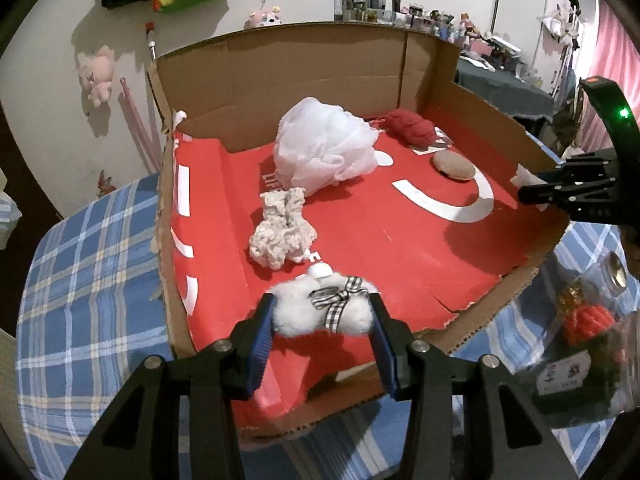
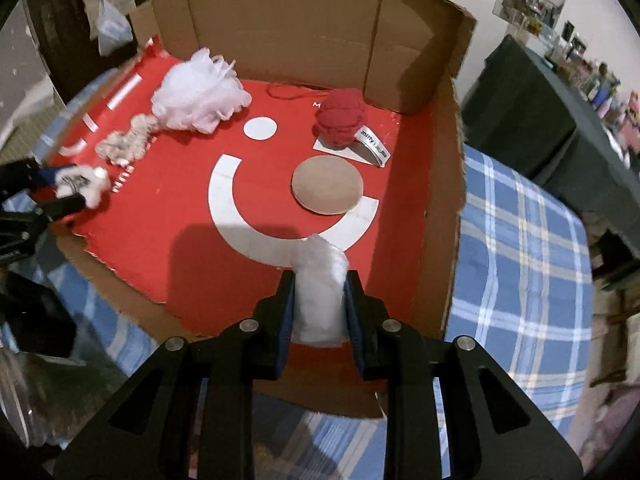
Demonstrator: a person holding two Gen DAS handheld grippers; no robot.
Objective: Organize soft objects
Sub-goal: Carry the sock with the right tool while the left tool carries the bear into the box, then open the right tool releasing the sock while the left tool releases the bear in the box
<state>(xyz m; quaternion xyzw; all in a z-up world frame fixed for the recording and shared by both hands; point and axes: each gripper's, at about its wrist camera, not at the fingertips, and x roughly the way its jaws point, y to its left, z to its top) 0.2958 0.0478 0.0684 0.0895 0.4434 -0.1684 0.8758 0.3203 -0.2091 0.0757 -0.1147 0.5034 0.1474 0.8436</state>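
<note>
My left gripper (image 1: 320, 312) is shut on a white fluffy pompom with a checked bow (image 1: 320, 310), held over the front edge of the red-lined cardboard box (image 1: 400, 240). In the right wrist view that gripper (image 2: 70, 186) shows at the left edge with the pompom (image 2: 86, 182). My right gripper (image 2: 319, 280) is shut on a white soft roll (image 2: 320, 292) above the box's near side. On the box floor (image 2: 180, 184) lie a white mesh bath pouf (image 1: 326, 144) (image 2: 200, 94), a cream knitted scrunchie (image 1: 282, 228) (image 2: 126, 142), a red yarn ball (image 1: 412, 126) (image 2: 342, 120) and a tan round pad (image 1: 454, 164) (image 2: 328, 190).
The box sits on a blue plaid cloth (image 1: 88, 280) (image 2: 520, 260) and has tall cardboard walls at the back and right (image 2: 444, 184). A clear bag with a red item (image 1: 584, 328) lies right of the box. Shelves with clutter (image 1: 440, 16) stand behind.
</note>
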